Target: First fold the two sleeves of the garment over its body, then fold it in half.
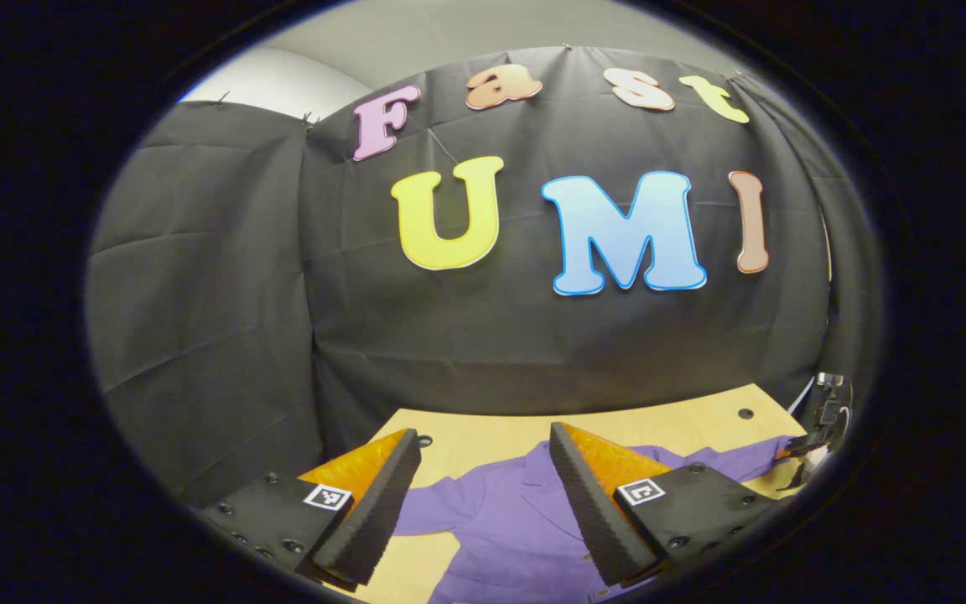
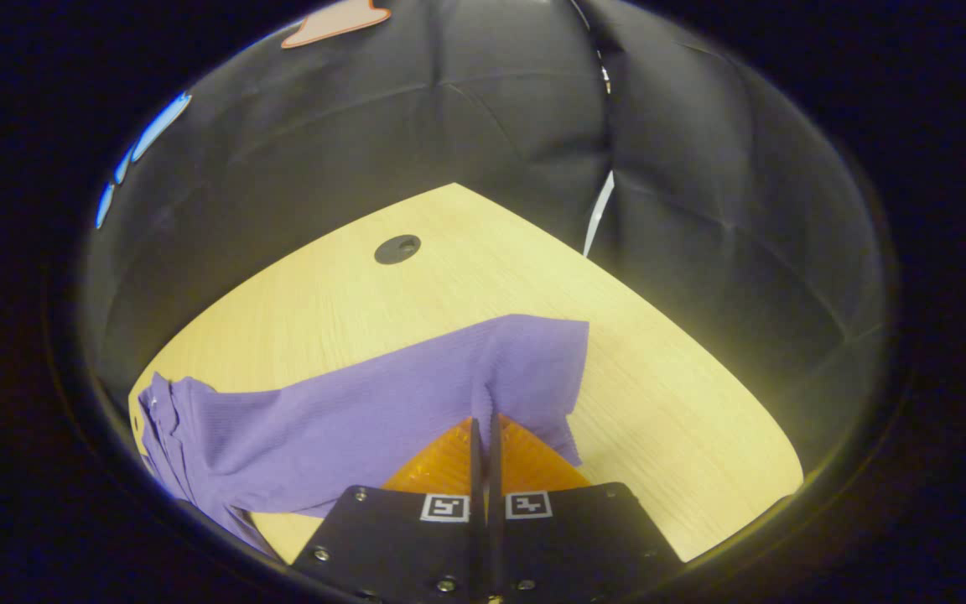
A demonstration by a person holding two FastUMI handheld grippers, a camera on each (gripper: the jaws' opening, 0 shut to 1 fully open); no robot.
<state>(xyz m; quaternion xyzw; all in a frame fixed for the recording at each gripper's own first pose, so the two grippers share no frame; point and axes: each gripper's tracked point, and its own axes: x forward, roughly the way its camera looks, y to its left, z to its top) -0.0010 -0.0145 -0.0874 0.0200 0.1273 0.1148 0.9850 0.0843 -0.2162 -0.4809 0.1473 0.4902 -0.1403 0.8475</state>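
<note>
Low in the right gripper view, the purple sleeve [image 2: 416, 403] is pinched by the closed right gripper [image 2: 484, 411], probably for folding over, while the left gripper [image 1: 483, 470] is kept wide open above the garment [image 1: 516, 520].

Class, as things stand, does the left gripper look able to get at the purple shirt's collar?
Probably yes. The left gripper is open, above the purple shirt, with the collar showing between its fingers and nothing lying over it. The right gripper is shut on a sleeve, off to one side.
</note>
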